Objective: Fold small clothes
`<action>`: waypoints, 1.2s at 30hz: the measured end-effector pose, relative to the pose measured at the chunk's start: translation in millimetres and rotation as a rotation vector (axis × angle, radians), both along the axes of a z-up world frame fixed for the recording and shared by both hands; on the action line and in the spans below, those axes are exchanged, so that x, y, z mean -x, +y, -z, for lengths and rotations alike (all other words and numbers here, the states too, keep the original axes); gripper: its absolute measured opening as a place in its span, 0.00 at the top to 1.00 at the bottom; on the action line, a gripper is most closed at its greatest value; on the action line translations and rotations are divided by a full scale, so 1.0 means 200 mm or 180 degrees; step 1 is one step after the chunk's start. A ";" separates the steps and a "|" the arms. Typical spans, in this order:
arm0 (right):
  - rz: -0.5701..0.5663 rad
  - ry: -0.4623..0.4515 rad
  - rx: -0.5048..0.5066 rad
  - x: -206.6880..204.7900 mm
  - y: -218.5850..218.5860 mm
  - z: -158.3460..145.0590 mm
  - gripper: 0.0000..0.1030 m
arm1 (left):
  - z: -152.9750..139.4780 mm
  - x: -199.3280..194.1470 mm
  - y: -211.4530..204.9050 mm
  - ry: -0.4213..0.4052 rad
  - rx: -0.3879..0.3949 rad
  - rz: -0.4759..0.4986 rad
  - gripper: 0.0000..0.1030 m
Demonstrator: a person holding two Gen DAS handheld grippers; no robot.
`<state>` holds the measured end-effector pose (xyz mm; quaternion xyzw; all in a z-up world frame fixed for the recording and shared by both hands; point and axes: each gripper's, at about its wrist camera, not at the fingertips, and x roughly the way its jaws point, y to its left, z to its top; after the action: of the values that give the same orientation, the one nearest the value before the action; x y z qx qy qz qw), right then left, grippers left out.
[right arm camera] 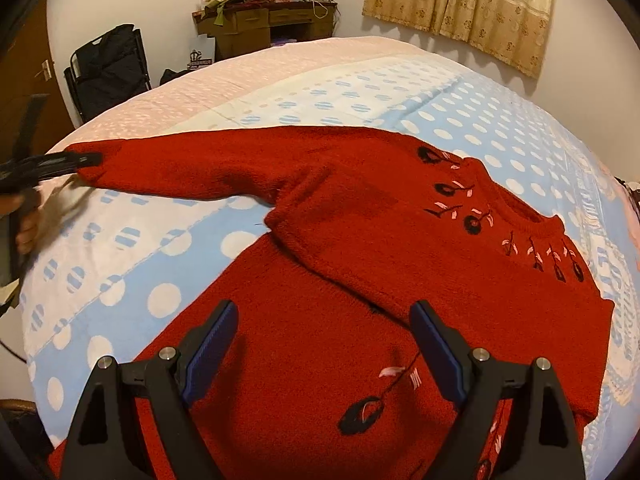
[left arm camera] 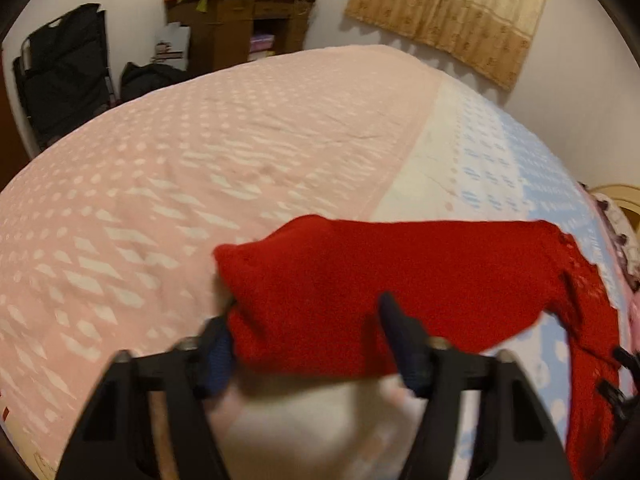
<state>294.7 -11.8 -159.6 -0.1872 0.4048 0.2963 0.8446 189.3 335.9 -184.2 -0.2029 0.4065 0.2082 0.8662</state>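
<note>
Closest, our left gripper (left arm camera: pixel 308 340) has its jaws partly closed about the cuff (left arm camera: pixel 256 280), pads on the knit | right gripper (right arm camera: pixel 324 352) gapes empty above the sweater (right arm camera: pixel 400 240), which lies on the bedspread (right arm camera: pixel 280 96) | risk: thick fuzzy knit may slip from a shallow pinch, dropping the sleeve (right arm camera: pixel 192 168) mid-fold.

sweater (right arm camera: pixel 400 260) lies flat on the bed (right arm camera: pixel 360 92), its sleeve (right arm camera: pixel 180 168) stretched left from the body. left gripper (right arm camera: pixel 86 160) at the cuff end, left of the sweater. right gripper (right arm camera: pixel 324 320) over the sweater's near part. beyond the bed: desk (right arm camera: pixel 272 20), folded chair (right arm camera: pixel 108 68) left of it, curtain (right arm camera: pixel 472 4) right of it.
</note>
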 end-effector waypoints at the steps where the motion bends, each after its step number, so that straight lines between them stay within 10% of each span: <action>1: -0.0013 -0.0005 -0.0013 0.01 -0.01 -0.01 0.15 | 0.00 -0.01 0.00 0.0000 -0.0030 0.0015 0.73; 2: -0.0014 -0.0007 -0.0016 0.02 -0.01 -0.01 0.15 | 0.00 -0.01 0.01 -0.0020 -0.0003 0.0058 0.92; 36: 0.0557 0.0032 -0.0250 0.02 -0.47 -0.10 0.15 | -0.70 -0.37 -0.58 -0.1016 -0.0087 0.0957 0.92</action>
<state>290.5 -106.7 -139.3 -0.1164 0.4119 0.2379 0.8719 263.7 220.4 -44.5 -0.1586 0.2871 0.0474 0.9435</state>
